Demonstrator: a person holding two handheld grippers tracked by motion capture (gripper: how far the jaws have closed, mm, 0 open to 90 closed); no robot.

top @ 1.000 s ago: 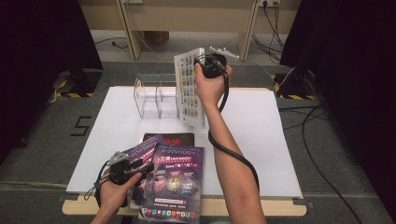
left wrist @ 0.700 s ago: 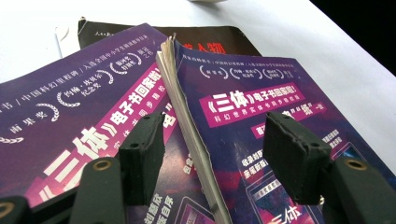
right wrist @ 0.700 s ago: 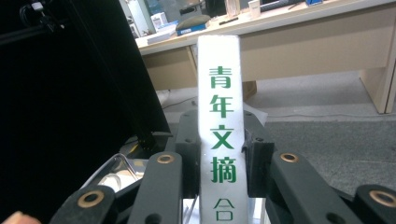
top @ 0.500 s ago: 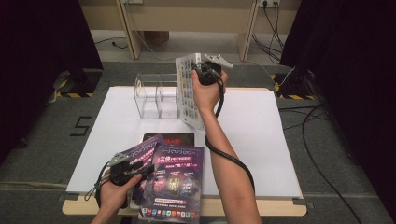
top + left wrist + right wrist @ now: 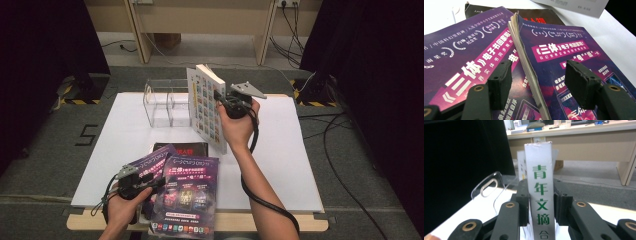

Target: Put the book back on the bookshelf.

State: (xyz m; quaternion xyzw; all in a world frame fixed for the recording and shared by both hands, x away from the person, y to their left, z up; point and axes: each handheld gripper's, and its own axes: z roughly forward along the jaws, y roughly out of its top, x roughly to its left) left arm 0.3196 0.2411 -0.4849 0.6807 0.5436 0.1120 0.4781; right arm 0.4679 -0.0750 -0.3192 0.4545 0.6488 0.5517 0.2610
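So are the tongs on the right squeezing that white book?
Touching. In the right gripper view, the right tongs have both black pads pressed against the sides of the white book, with its green-lettered spine upright between them.

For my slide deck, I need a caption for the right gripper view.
Right gripper grips a white book by its green-lettered spine, beside a clear acrylic organizer.
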